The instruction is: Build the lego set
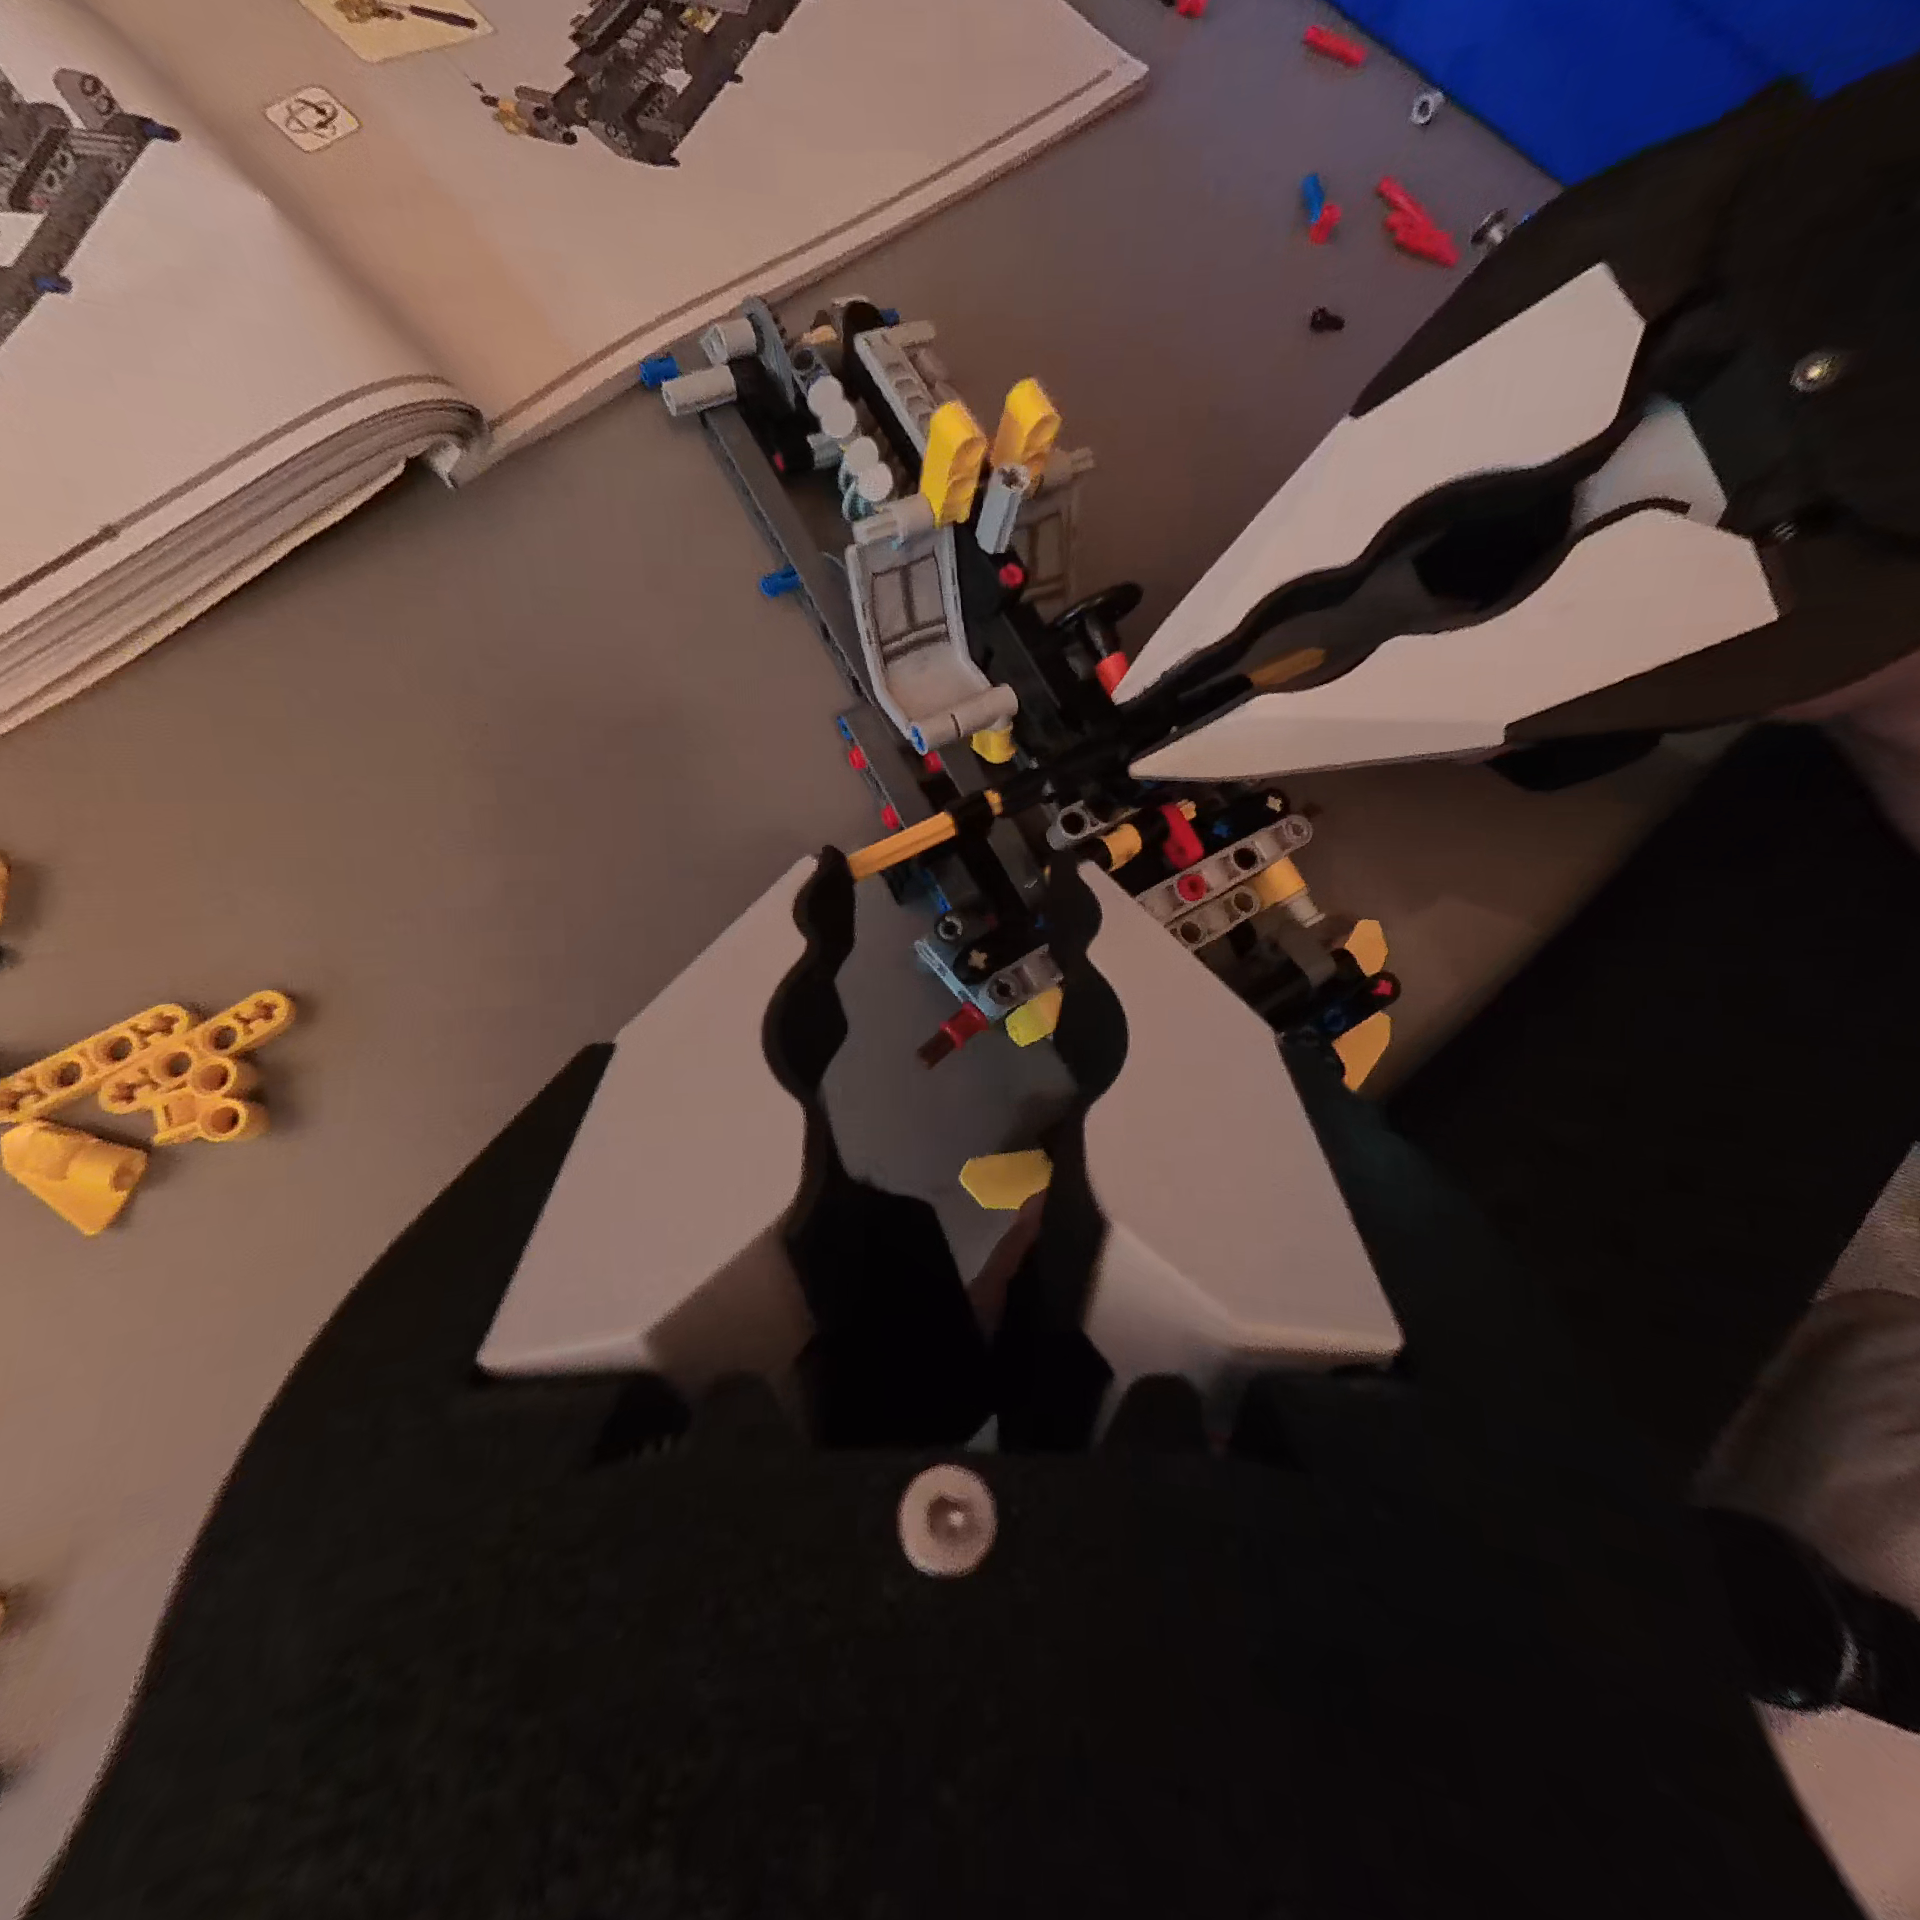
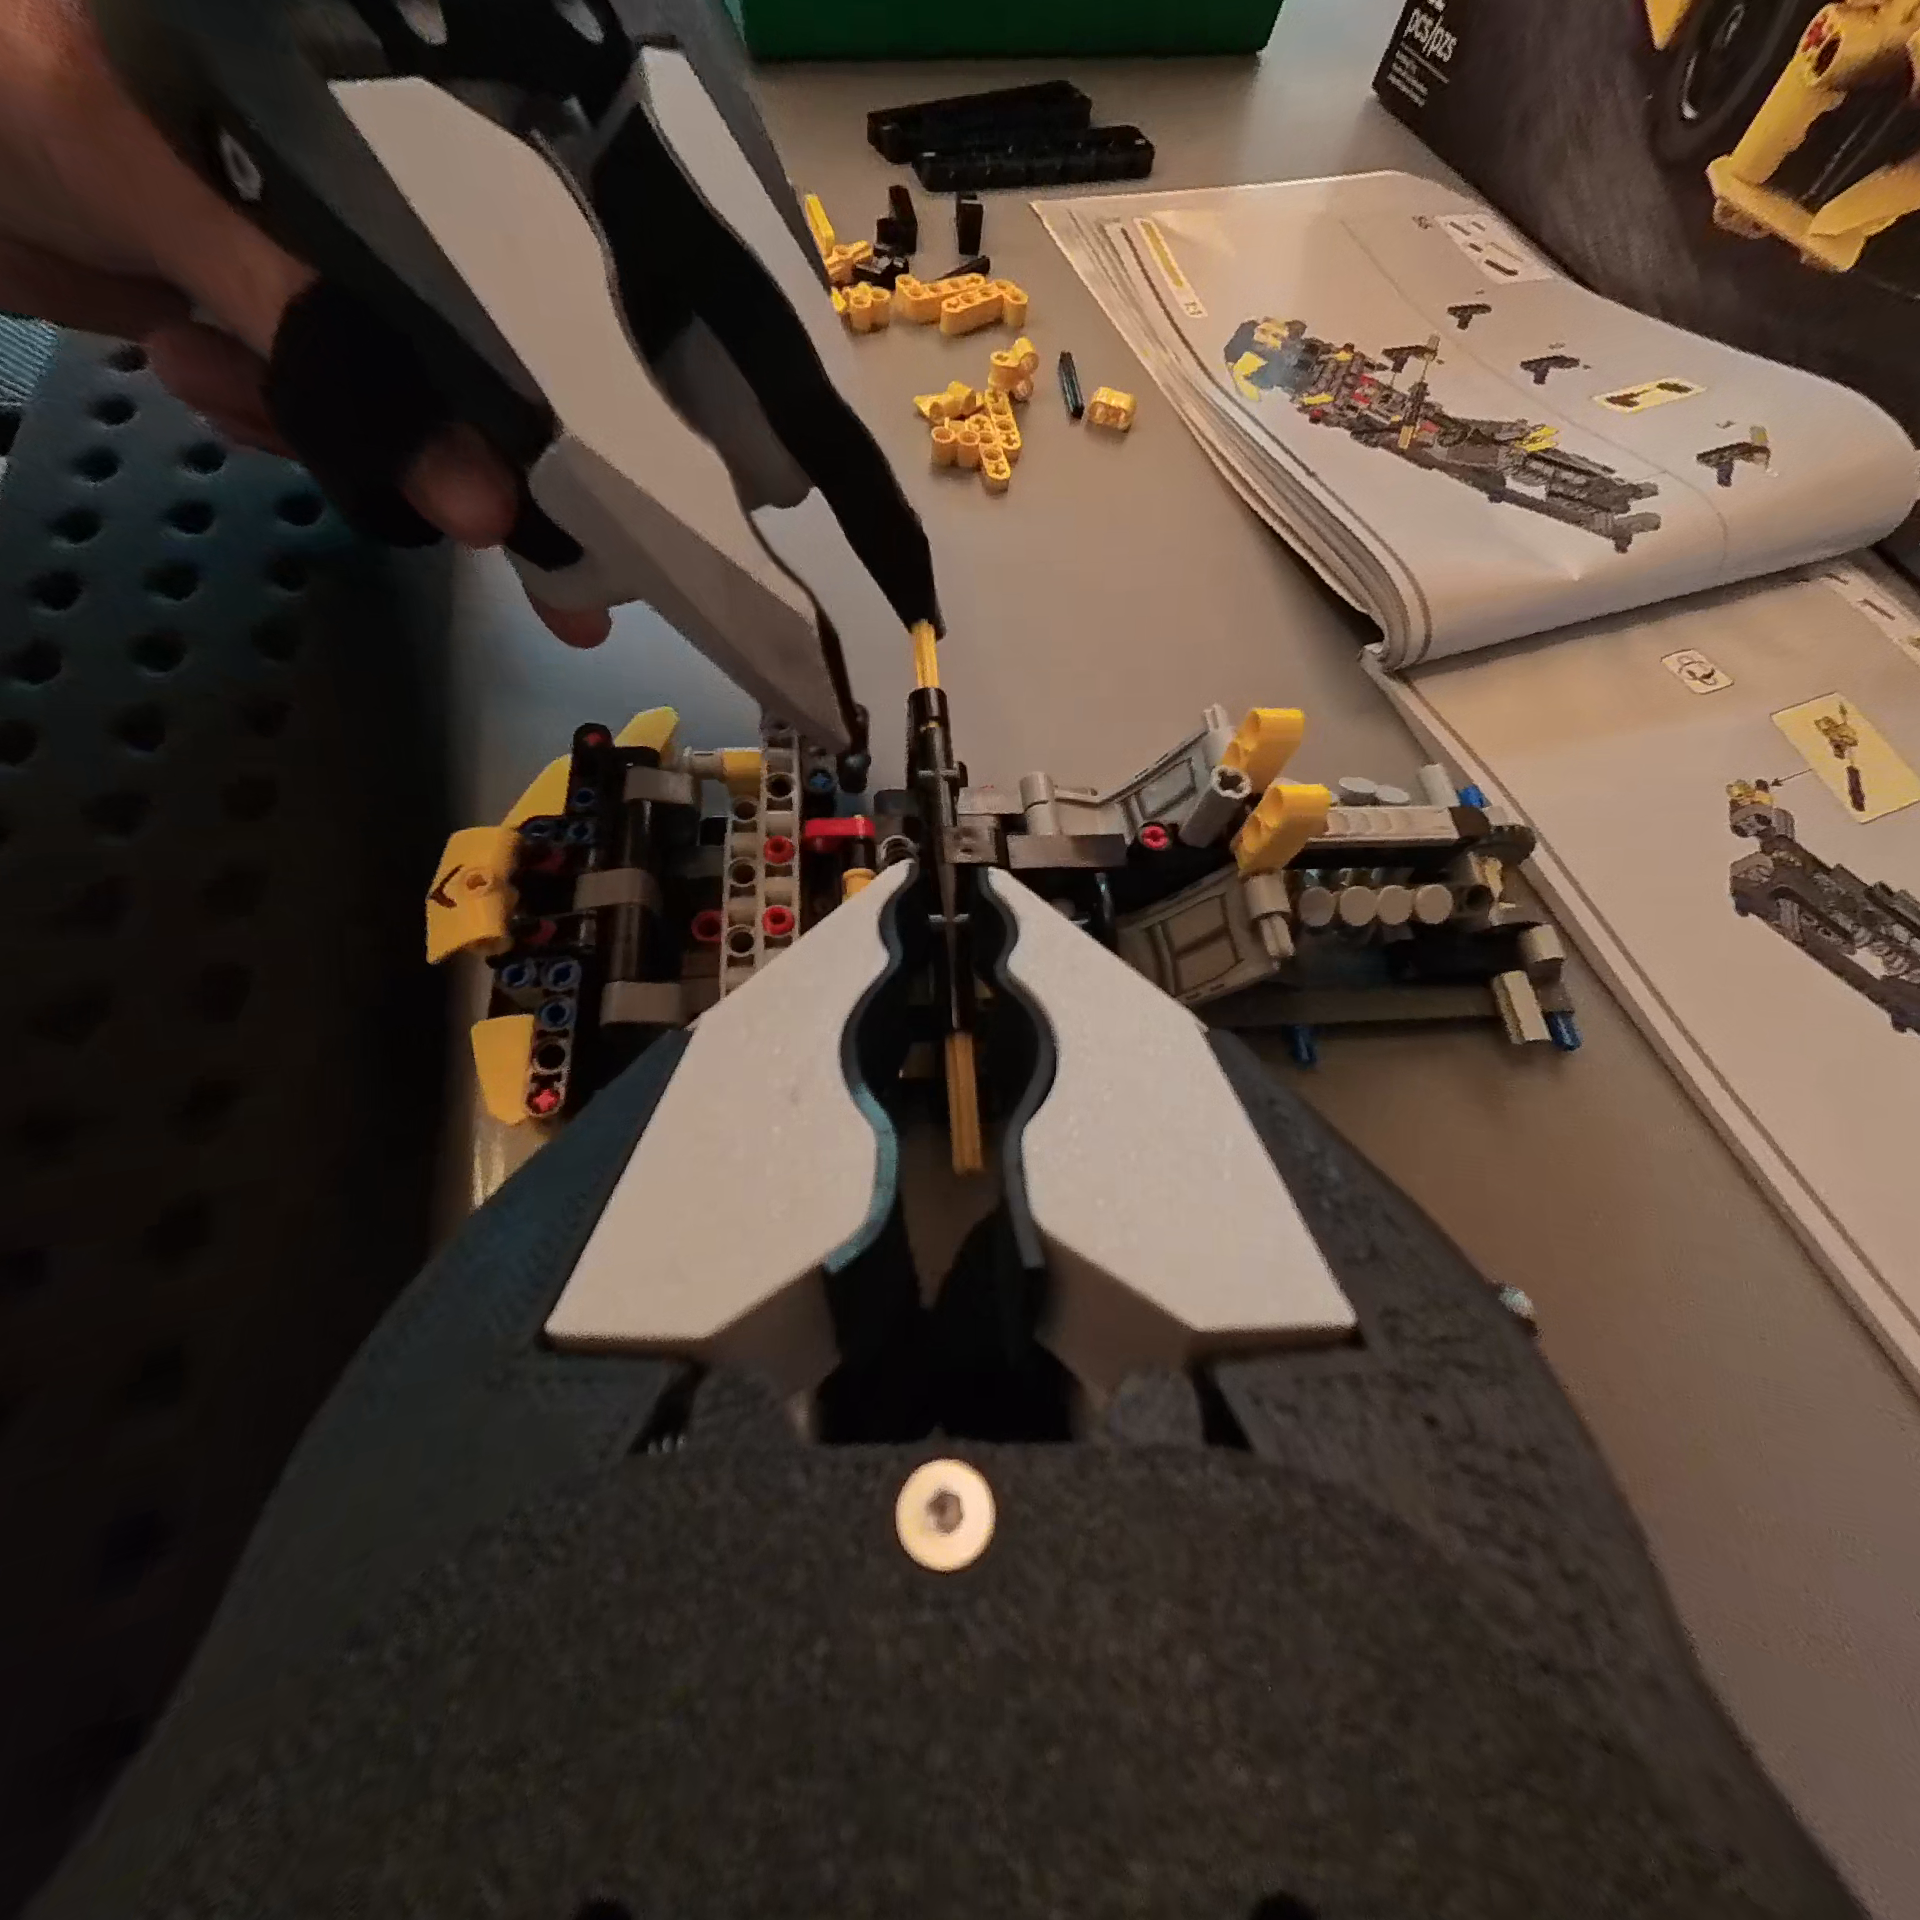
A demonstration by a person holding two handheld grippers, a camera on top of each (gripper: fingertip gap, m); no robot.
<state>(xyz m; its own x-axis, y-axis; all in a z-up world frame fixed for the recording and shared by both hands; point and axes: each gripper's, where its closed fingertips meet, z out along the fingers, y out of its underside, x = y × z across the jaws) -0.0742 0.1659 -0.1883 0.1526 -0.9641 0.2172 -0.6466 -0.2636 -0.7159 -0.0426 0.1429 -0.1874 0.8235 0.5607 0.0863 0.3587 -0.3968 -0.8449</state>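
A part-built Lego vehicle chassis [image 1: 914,613], black and grey with yellow panels, lies on the grey table; it also shows in the right wrist view [image 2: 1195,904]. A long rod of yellow axle [image 1: 904,836] and black connectors runs across its middle. My right gripper [image 2: 945,878] is shut on this rod [image 2: 962,1101]; it enters the left wrist view from the right [image 1: 1127,732]. My left gripper [image 1: 951,868] is open over the chassis, one fingertip [image 1: 831,873] touching the rod's yellow end. In the right wrist view the left gripper [image 2: 891,686] comes in from the upper left.
An open instruction booklet [image 1: 416,260] [image 2: 1455,416] lies beside the chassis. Loose yellow pieces [image 1: 156,1081] [image 2: 977,405], black beams [image 2: 1008,135] and red pins [image 1: 1413,223] are scattered on the table. The set's box [image 2: 1714,156] stands at the back right. A dark perforated surface [image 2: 156,727] lies at the left. There is about 5 cm between the tips of the two grippers.
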